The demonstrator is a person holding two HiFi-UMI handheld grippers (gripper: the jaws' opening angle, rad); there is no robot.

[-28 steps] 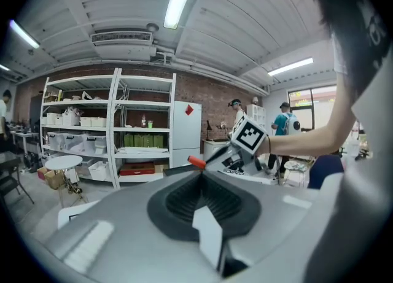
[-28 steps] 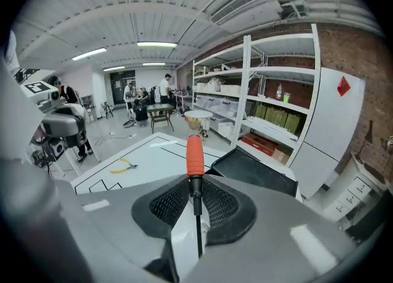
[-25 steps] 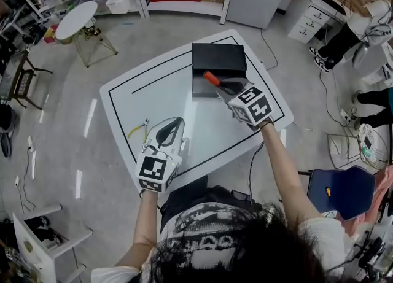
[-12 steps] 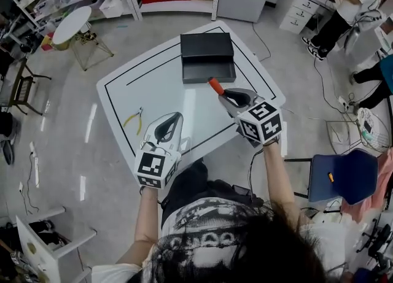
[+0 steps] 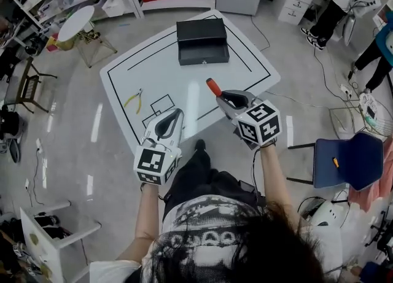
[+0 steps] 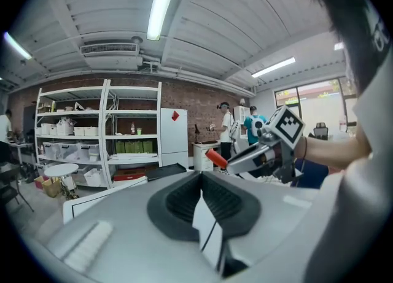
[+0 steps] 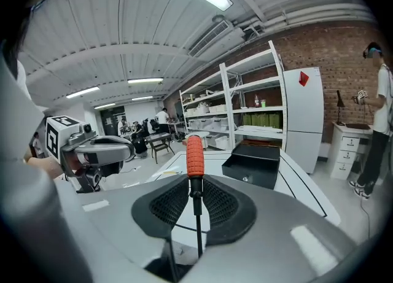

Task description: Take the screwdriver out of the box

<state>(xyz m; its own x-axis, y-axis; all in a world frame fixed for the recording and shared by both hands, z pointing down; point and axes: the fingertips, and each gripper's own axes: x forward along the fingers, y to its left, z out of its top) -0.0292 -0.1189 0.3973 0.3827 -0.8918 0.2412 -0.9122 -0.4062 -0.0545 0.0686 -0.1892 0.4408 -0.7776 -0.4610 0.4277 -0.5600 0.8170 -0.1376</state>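
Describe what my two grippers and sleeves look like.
The left gripper and right gripper are pale grey shells with dark ribbed pads, each carrying a white cube printed with black square markers. The person wears a short-sleeved white top with black print.

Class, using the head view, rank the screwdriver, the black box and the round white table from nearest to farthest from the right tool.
1. Screwdriver: gripped in the right tool itself.
2. Black box: ahead, on the worktable.
3. Round white table: far left, apart from the worktable.
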